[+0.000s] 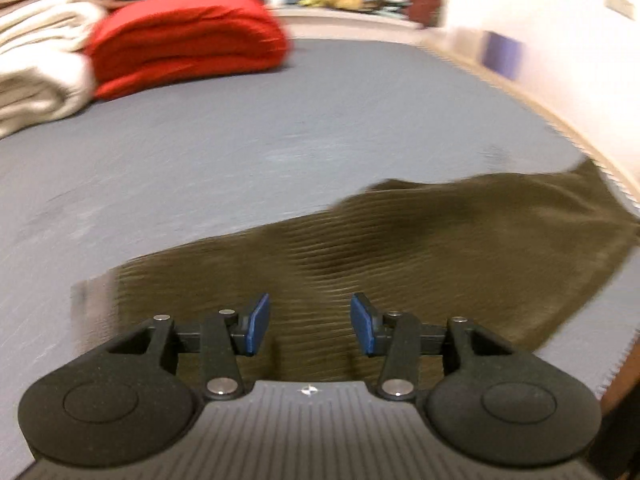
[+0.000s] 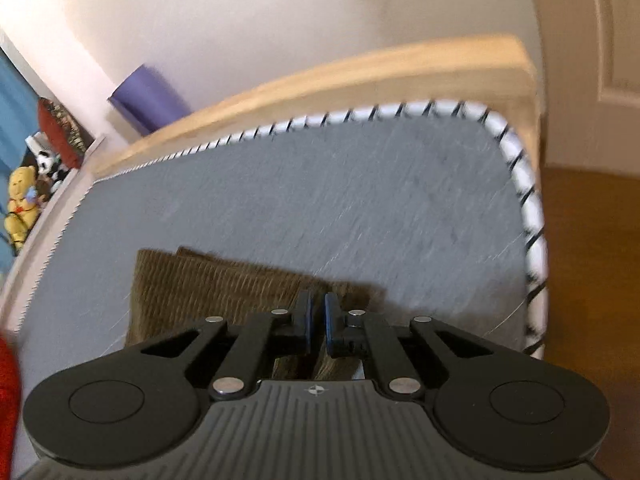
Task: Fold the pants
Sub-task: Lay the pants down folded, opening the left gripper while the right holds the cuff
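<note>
We're over the grey mattress, and the pants, olive-brown corduroy, lie flat on it, stretching away to the right toward the mattress edge in the left wrist view. Our left gripper hangs above the near end of the fabric with its blue pads spread apart, nothing between them but air, the cloth lying below. Over on the right wrist view, our right gripper has its pads almost together, just a narrow slit showing, and the pants sit right beneath (whether a fold of cloth is caught in there, we cannot tell). No bins or baskets here; the nearest thing to storage is the stack at the far left: a folded red blanket beside cream bedding, touching. Beyond the striped mattress piping, a wooden bed frame, and a yellow soft toy off left.
</note>
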Available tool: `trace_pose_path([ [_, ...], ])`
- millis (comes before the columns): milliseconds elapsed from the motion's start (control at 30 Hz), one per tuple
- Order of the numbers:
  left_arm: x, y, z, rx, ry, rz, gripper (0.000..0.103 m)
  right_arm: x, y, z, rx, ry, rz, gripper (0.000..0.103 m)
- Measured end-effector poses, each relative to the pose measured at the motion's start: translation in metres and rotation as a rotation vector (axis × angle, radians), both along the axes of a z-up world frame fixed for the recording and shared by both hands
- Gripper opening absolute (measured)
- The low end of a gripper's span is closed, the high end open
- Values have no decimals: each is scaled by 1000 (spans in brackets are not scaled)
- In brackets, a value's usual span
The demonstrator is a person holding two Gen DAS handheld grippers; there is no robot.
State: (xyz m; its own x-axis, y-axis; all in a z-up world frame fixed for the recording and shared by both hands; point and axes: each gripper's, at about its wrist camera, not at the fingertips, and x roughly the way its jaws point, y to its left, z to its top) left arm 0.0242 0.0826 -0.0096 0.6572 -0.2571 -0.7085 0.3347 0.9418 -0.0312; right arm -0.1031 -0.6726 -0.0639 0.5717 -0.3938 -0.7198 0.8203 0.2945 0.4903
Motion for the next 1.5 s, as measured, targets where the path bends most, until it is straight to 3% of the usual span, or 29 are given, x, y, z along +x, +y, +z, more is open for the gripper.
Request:
trace_pose_path([
  [100,2,-25,-8,-18,10,-107,37,6,-3,-8,51,-23,37,14],
  [167,2,-39,-15,-25,24,-164,26,11,-3,-12,51,-7,52,28],
  [233,2,-51,-25,-14,67,-192,23,16,-4,-18,70,1,65,28],
  [367,12,-71,-68,158,252,-207,24,21,-1,-18,34,32,72,21],
  [433,11,-76,-67,176,226,-229,24,22,0,-17,13,52,77,13],
  [700,11,-69,-48,32,166,-198,24,15,9,-6,-33,62,13,11],
  [767,15,-69,-50,52,174,-208,27,18,9,-10,-23,92,11,11],
  [867,17,-77,-71,157,255,-227,31,28,9,-15,-16,143,43,13],
  [900,15,-79,-70,171,233,-240,31,28,10,-14,-19,142,40,14],
  [1000,16,-77,-66,140,223,-227,31,22,11,-12,-2,119,25,18],
  [1100,17,-77,-67,168,212,-219,32,15,13,-9,1,108,10,19],
  [1200,13,-77,-67,178,211,-223,33,13,17,-3,-45,120,-5,29],
  [1267,15,-76,-67,181,209,-224,34,14,18,2,-98,160,-26,53],
  [1400,18,-75,-67,174,187,-210,35,17,11,-4,-92,188,-30,58],
  [1500,20,-69,-55,120,127,-162,42,28,8,-18,-34,200,45,72],
])
